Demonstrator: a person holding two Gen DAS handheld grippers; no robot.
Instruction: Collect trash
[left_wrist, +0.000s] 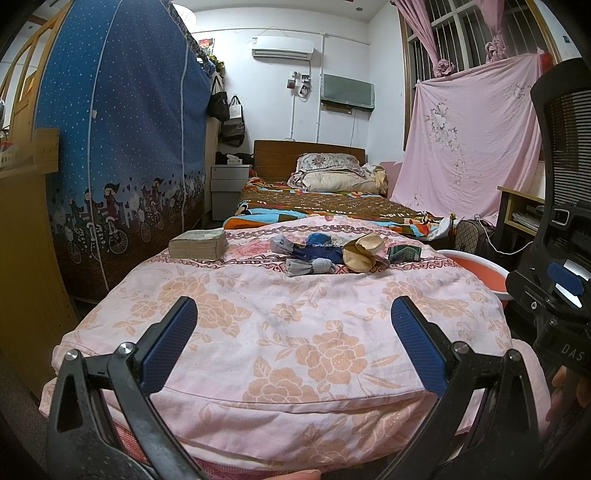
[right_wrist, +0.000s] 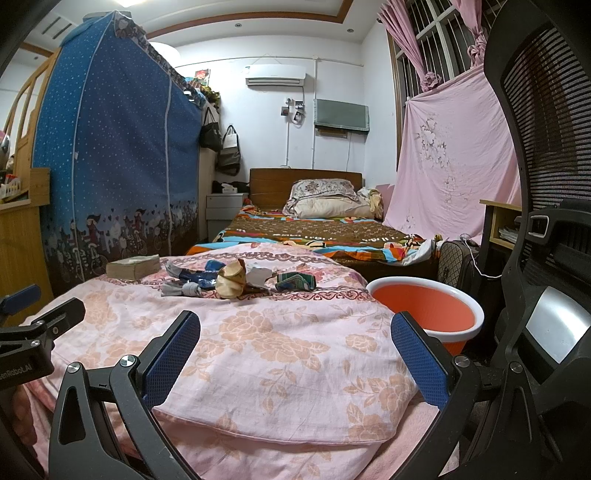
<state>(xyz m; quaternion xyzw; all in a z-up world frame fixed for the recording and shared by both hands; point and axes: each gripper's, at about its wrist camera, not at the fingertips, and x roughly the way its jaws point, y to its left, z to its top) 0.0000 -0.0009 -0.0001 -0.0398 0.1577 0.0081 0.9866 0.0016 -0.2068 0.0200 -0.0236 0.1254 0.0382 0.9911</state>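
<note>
Several pieces of trash lie in a heap at the far end of a pink floral quilt (left_wrist: 295, 332): a tan crumpled paper (left_wrist: 364, 251) (right_wrist: 231, 280), a blue wrapper (left_wrist: 319, 245) (right_wrist: 205, 277), a grey scrap (left_wrist: 308, 266) (right_wrist: 181, 290) and a green packet (left_wrist: 404, 254) (right_wrist: 295, 282). An orange basin with a white rim (right_wrist: 428, 310) (left_wrist: 476, 271) stands right of the quilt. My left gripper (left_wrist: 294, 339) is open and empty, above the quilt's near end. My right gripper (right_wrist: 295, 349) is open and empty, well short of the heap.
A thick book (left_wrist: 198, 243) (right_wrist: 133, 267) lies left of the trash. A blue fabric wardrobe (left_wrist: 122, 147) stands on the left, a black mesh chair (right_wrist: 546, 221) on the right, a bed (right_wrist: 321, 236) behind. The other gripper's body shows at each view's edge (left_wrist: 554, 295) (right_wrist: 33, 339).
</note>
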